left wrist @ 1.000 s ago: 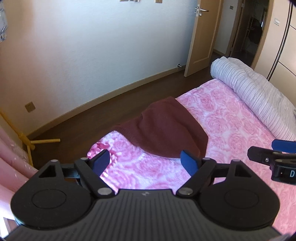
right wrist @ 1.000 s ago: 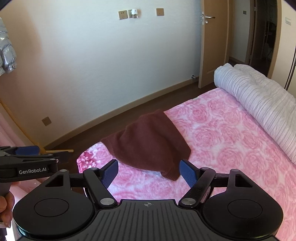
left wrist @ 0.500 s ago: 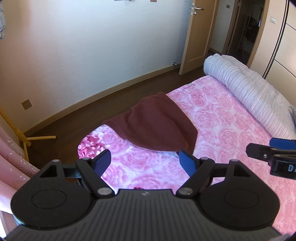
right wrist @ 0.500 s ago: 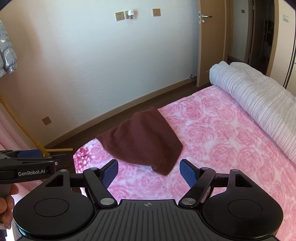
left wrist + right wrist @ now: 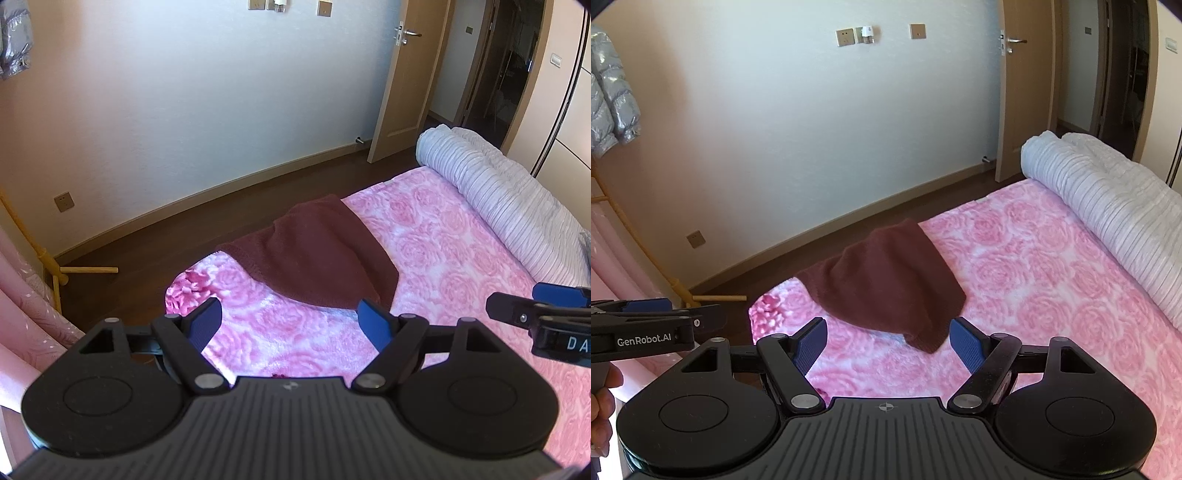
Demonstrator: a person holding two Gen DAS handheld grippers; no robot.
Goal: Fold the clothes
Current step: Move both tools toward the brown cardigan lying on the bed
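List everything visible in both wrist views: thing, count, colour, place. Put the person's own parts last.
garment: 1, maroon, folded, at the bed's near-wall edge.
bedspread: 1, pink rose pattern, covering the bed.
rolled quilt: 1, pale grey ribbed, along the bed's right side.
door: 1, light wood, open, far right.
wall plates: 3 high on the white wall, beige; one more low by the skirting.
puffer jacket: 1, silver, hanging upper left.
wooden rack: 1, yellow, on the floor at left.
curtain: 1, pink, far left.
left gripper: black, blue pads, open, above the bed.
right gripper: same, open.
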